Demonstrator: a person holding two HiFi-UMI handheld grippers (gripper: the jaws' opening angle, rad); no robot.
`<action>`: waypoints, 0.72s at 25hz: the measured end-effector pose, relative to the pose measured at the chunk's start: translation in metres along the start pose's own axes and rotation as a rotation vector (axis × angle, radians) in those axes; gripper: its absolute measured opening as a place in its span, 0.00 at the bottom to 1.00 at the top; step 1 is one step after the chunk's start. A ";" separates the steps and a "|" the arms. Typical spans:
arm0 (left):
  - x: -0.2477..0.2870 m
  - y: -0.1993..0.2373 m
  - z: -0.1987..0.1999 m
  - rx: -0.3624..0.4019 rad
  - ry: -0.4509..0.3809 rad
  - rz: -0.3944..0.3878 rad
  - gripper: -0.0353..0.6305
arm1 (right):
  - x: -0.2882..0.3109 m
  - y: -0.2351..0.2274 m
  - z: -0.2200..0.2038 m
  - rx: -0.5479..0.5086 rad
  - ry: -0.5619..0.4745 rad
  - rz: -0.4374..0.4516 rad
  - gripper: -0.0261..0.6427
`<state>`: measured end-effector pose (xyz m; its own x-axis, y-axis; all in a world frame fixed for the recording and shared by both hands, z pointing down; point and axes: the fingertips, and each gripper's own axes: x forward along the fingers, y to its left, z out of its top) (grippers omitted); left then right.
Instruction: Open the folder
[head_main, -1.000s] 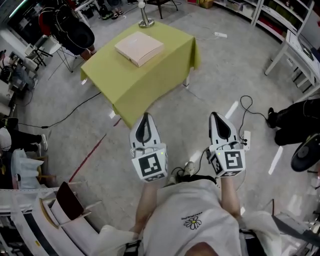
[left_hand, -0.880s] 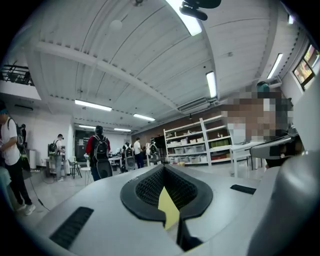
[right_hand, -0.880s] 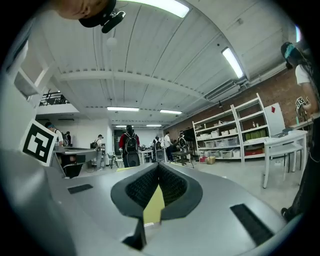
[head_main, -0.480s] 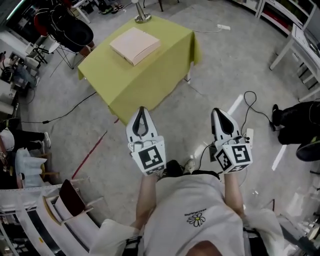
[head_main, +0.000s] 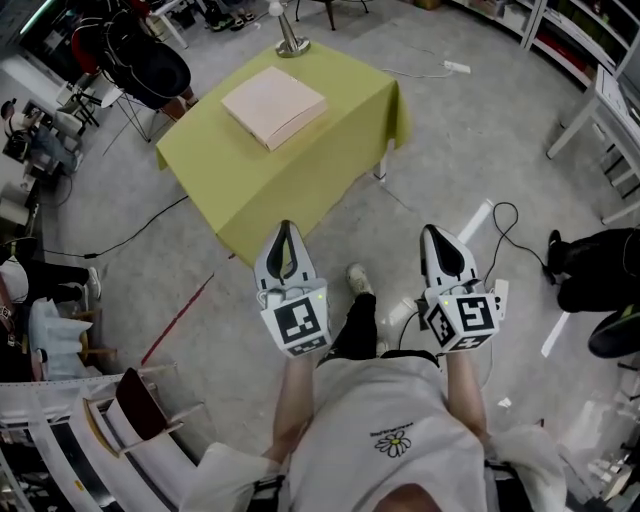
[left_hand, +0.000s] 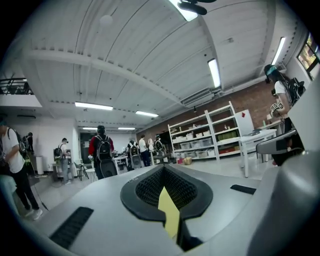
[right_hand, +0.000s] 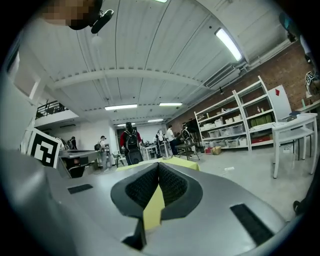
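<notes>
Folder: the pale folder lay flat and closed on the far half of the tabletop, its cover down.
Progress: nothing was done yet, and the whole opening was left, as I judged it. The cover had yet to be reached, caught at an edge and swung over.
Left claw: the left claw was pressed together with nothing in it. It was held level in front of the body, well apart from the folder.
Right claw: the right claw was likewise closed and empty, level, out over bare floor to the right of the tabletop.
On the tabletop: a metal stand stood at the far corner, just beyond the folder. The green cloth around it was bare.
Around: a dark chair stood to the left, with a cable on the floor. The person's shoe showed between the claws.
In the way: nothing lay between the claws and the folder. Only the stand crowded its far side.
</notes>
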<state>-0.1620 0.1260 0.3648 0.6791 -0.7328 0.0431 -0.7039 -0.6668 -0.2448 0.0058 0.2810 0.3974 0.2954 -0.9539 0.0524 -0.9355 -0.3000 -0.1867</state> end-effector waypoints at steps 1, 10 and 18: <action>0.011 0.002 -0.003 -0.010 0.000 0.002 0.08 | 0.011 -0.003 -0.002 0.000 0.005 0.000 0.05; 0.142 0.005 -0.019 -0.044 0.016 0.004 0.07 | 0.136 -0.049 0.008 -0.033 0.041 0.028 0.05; 0.263 0.036 -0.023 -0.028 0.032 0.045 0.07 | 0.283 -0.057 0.042 -0.061 0.028 0.135 0.05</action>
<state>-0.0137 -0.0936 0.3899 0.6397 -0.7660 0.0632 -0.7398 -0.6360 -0.2198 0.1509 0.0287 0.3817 0.1614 -0.9852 0.0585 -0.9767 -0.1680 -0.1338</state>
